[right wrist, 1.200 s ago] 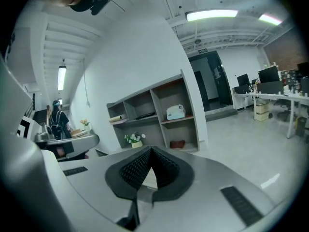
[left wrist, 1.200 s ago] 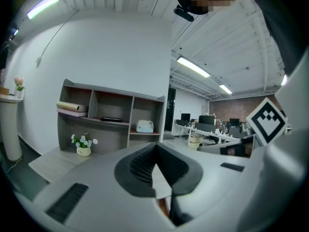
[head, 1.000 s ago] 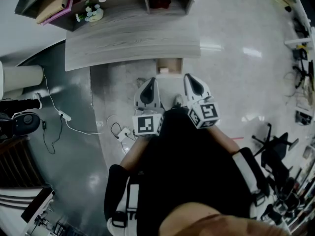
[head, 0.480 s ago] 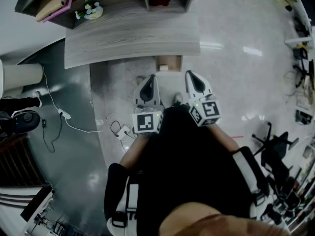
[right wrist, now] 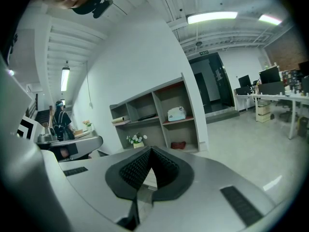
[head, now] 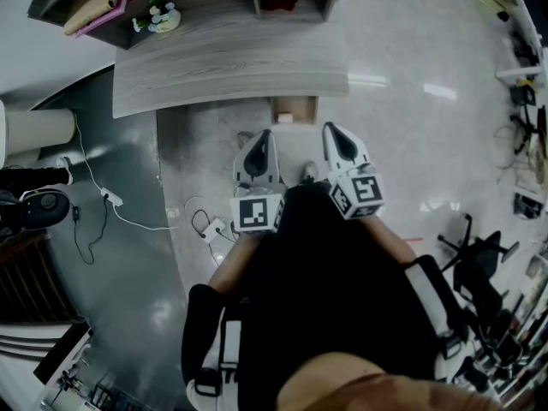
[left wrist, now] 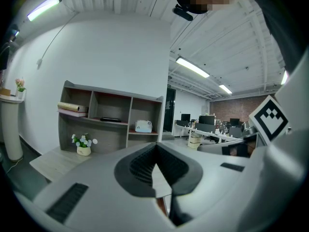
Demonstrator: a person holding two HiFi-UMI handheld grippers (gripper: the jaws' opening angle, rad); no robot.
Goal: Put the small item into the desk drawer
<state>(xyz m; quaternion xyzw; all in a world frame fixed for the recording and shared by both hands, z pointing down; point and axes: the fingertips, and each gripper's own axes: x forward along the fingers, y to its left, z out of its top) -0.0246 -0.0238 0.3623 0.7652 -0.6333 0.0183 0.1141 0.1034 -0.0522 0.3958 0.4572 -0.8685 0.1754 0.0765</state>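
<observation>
From the head view, the left gripper (head: pixel 259 140) and right gripper (head: pixel 336 135) are side by side, level, pointing at the pale wood-grain surface (head: pixel 231 58). Under its front edge a brown drawer (head: pixel 295 110) stands open. A small item (head: pixel 284 118), pale, sits at its left side and is too small to identify. Both grippers are short of the drawer and apart from it.

In the left gripper view, the left gripper (left wrist: pixel 155 151) has its ribbed dark jaws pressed together at the tips, nothing between them. It's the same on the right gripper (right wrist: pixel 150 151): jaws closed, empty.

Only the gripper views show the shelf unit (left wrist: pixel 111 115) face-on. It has grey boards and open compartments, with a white box (left wrist: pixel 144 126) on one shelf and a flower pot (left wrist: pixel 83 146) in front. The head view sees that unit only from the top, cut off by the frame edge.

The right gripper view adds a person (right wrist: pixel 60 120) standing far left, and something red (right wrist: pixel 178 145) low in the shelf unit, unclear.

Only the head view shows the glossy floor, with a white cable (head: pixel 111 202) trailing across it. The drawer itself is hidden behind the jaws in both gripper views.
</observation>
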